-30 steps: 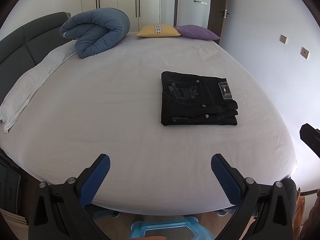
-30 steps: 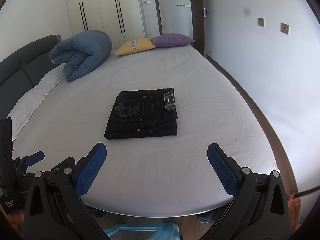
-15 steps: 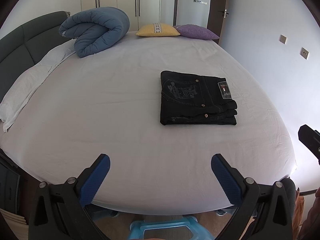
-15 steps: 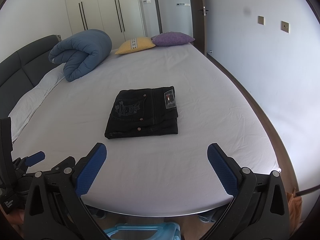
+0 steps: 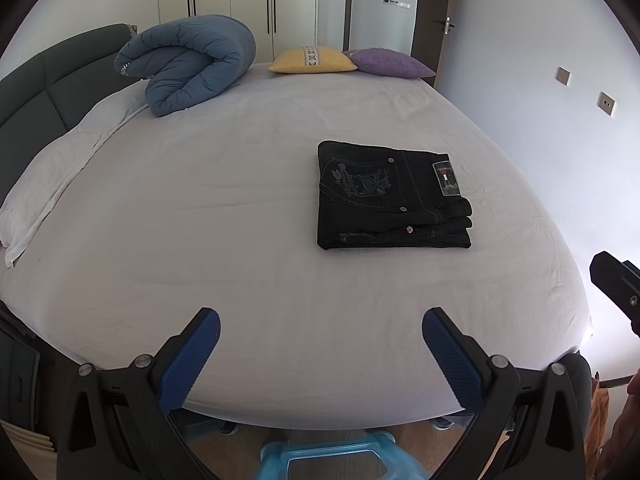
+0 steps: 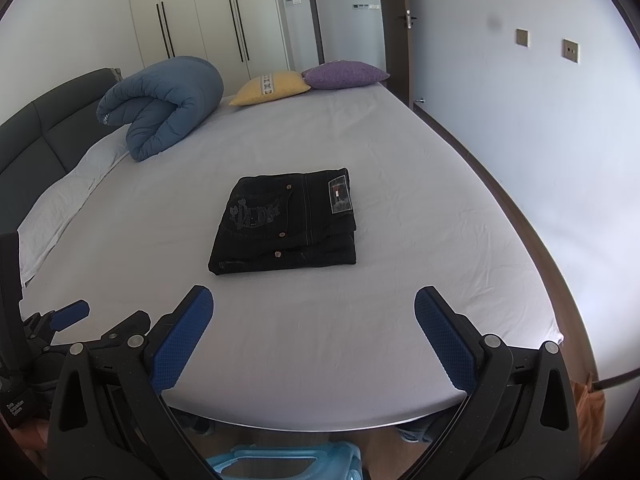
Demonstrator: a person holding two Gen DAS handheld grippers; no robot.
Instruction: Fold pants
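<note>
Hovering at the foot edge of the bed (image 5: 240, 208), the left tool (image 5: 321, 334) is held with its blue-padded fingers (image 5: 188, 360) spread wide and nothing between them. The right tool (image 6: 314, 314) is likewise seen released, its two fingers (image 6: 440, 338) far apart and empty, above the same edge of the white sheet. Neither tool is in contact with the pants (image 5: 390, 196). The pants (image 6: 286, 220) are found folded into a compact dark rectangle, lying flat on the sheet well ahead of both tools, right of centre in the left wrist view and near centre in the right wrist view. A back pocket with pale embroidery and a small label are turned upward. Farther off, a rolled blue duvet (image 5: 188, 64) is seen near the dark headboard (image 5: 44, 84), and a yellow cushion (image 5: 312, 59) and a purple cushion (image 5: 388, 63) are placed side by side at the far edge. A blue plastic stool (image 5: 340, 458) is visible below the tools.
</note>
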